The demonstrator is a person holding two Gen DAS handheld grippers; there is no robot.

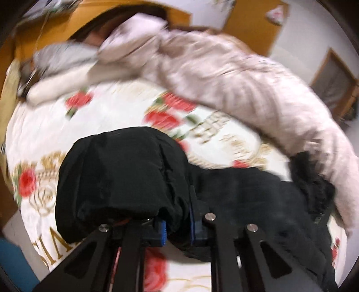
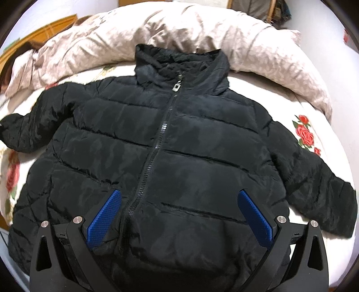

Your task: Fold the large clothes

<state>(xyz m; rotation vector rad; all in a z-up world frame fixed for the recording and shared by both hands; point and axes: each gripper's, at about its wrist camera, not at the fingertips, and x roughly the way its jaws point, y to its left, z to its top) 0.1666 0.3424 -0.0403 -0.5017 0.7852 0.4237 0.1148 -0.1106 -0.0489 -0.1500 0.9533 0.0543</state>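
Note:
A black puffer jacket [image 2: 190, 139] lies front up on the bed, zipped, with its collar at the far side and both sleeves spread out. In the right wrist view my right gripper [image 2: 179, 194] hovers open over the jacket's lower front, its blue pads [image 2: 105, 215] on either side of the zip with nothing between them. In the blurred left wrist view my left gripper [image 1: 178, 229] is shut on a bunched black sleeve [image 1: 116, 175] of the jacket, and the fabric bulges over the left finger. The sleeve is lifted off the sheet.
The bed has a white sheet with red roses [image 2: 307, 134] and gold lettering. A crumpled pale pink duvet [image 2: 179, 29] runs along the far side, behind the collar. Grey and white pillows [image 1: 60, 74] and a wooden headboard [image 1: 89, 20] lie beyond it.

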